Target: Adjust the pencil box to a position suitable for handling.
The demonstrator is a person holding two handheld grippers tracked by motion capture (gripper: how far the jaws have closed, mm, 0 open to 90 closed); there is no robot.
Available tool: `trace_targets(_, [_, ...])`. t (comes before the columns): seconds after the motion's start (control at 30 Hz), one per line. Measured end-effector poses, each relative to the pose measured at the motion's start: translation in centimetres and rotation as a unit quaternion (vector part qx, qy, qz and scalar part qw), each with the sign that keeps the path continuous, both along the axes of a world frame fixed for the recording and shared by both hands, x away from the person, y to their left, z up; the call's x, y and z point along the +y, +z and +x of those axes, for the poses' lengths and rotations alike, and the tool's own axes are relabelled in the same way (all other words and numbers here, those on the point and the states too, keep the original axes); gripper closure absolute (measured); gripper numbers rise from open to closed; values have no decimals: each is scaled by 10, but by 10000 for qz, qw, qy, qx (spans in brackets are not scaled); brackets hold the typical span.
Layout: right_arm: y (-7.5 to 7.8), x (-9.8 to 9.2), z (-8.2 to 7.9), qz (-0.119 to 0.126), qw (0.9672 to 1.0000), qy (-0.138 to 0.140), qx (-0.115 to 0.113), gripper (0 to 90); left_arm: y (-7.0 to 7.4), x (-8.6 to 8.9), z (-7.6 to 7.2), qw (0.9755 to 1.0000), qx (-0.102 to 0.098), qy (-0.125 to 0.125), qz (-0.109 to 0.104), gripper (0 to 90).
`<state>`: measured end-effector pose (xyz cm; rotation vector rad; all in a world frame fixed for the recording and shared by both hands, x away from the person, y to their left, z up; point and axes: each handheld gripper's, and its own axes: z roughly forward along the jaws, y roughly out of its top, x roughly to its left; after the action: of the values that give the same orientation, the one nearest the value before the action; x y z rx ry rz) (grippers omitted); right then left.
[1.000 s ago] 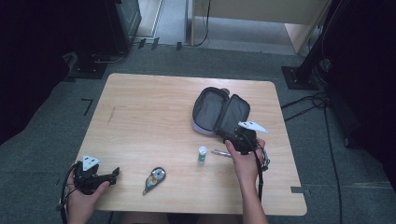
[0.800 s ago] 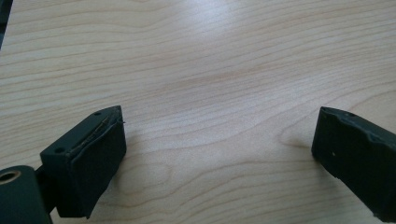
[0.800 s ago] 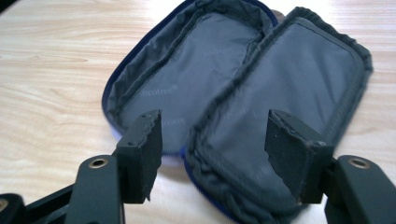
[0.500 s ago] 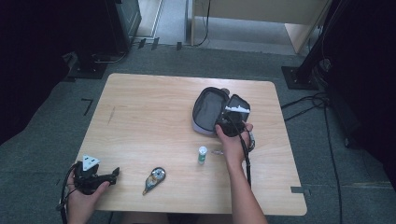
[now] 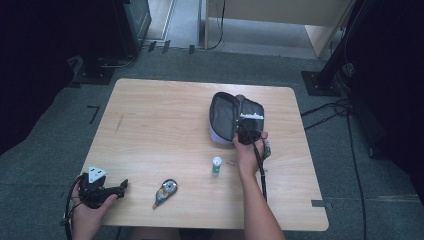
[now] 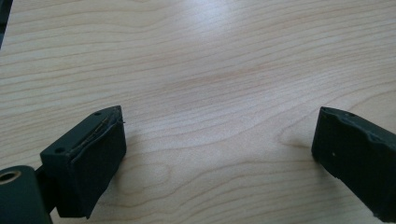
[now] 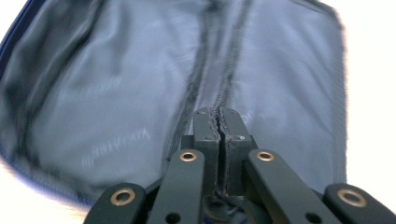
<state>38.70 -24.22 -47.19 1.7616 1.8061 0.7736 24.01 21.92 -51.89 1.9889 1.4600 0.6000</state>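
Grey pouch (image 5: 223,117) lining faces the right hand-held gripper (image 7: 217,122), jaws pressed together; left hand-held gripper (image 6: 217,154) rests apart, so enter slowly.

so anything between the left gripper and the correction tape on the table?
Nothing visible. The left gripper sits open at the table's near left, with bare wood between it and the correction tape. The small bottle stands beyond.

Your wooden table (image 5: 160,125) carries an open pouch (image 5: 227,117) toward its far right, a small bottle (image 5: 216,165) and a tape dispenser (image 5: 165,191) near its front edge.
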Motion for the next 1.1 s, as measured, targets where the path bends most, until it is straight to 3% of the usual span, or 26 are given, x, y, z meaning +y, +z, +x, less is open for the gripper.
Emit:
trace_targets(0.17, [7, 2, -2, -129, 9989, 343, -280, 884, 0, 0, 0, 10000, 2, 0, -1, 33])
trace_targets(0.2, [12, 5, -2, -148, 9975, 568, -404, 886, 0, 0, 0, 10000, 1, 1, -1, 33])
trace_targets(0.23, [12, 5, -2, -148, 9975, 568, -404, 886, 0, 0, 0, 10000, 1, 1, -1, 33])
trace_targets(0.3, [18, 9, -1, -80, 9948, 872, -519, 887, 0, 0, 0, 10000, 1, 1, -2, 33])
trace_targets(0.4, [19, 14, 0, -82, 9926, 1072, -569, 887, 0, 0, 0, 10000, 1, 0, -2, 33])
trace_targets(0.43, [20, 18, 0, -57, 9905, 1236, -602, 887, 0, 0, 0, 10000, 1, 0, -2, 33])
trace_targets(0.47, [21, 24, 1, -29, 9864, 1510, -651, 887, 0, 0, 0, 10000, 2, 2, 2, 33])
trace_targets(0.5, [21, 27, 1, -22, 9843, 1623, -687, 887, 0, -1, 0, 10000, -4, 46, -11, 33])
trace_targets(0.53, [21, 27, 1, -22, 9843, 1623, -687, 887, 0, -1, 0, 10000, -4, 46, -11, 33])
trace_targets(0.57, [21, 32, 0, 46, 9787, 1921, -716, 887, 0, -3, 1, 10000, 6, 54, -3, 33])
trace_targets(0.67, [17, 34, 1, -26, 9714, 2297, -598, 886, 0, -4, 1, 10000, 7, 20, 10, 33])
trace_targets(0.7, [17, 34, 1, -26, 9714, 2297, -598, 886, 0, -4, 1, 10000, 7, 20, 10, 33])
trace_targets(0.77, [11, 30, 2, -112, 9632, 2630, -537, 885, 1, -3, 2, 9999, 28, 97, 1, 33])
trace_targets(0.83, [8, 27, 4, -30, 9579, 2827, -495, 882, 4, -2, 1, 9997, -12, 219, 112, 34])
trace_targets(0.87, [8, 26, 4, -77, 9578, 2829, -498, 878, 6, -2, 1, 9997, -31, 250, 34, 34])
trace_targets(0.93, [8, 24, 5, -67, 9614, 2706, -494, 847, 11, -2, 0, 9995, -75, 230, -181, 88])
trace_targets(1.0, [12, 20, 3, 173, 9651, 2548, -581, 735, 15, -5, 0, 9993, -128, 191, -310, 88])
trace_targets(1.03, [12, 20, 3, 173, 9651, 2548, -581, 735, 15, -5, 0, 9993, -128, 191, -310, 88])
trace_targets(1.07, [19, 17, -3, 337, 9674, 2408, -702, 698, 20, -9, 0, 9991, -171, 124, -378, 88])
trace_targets(1.1, [21, 17, -5, 335, 9688, 2346, -730, 676, 22, -12, 0, 9988, -185, 86, -455, 88])
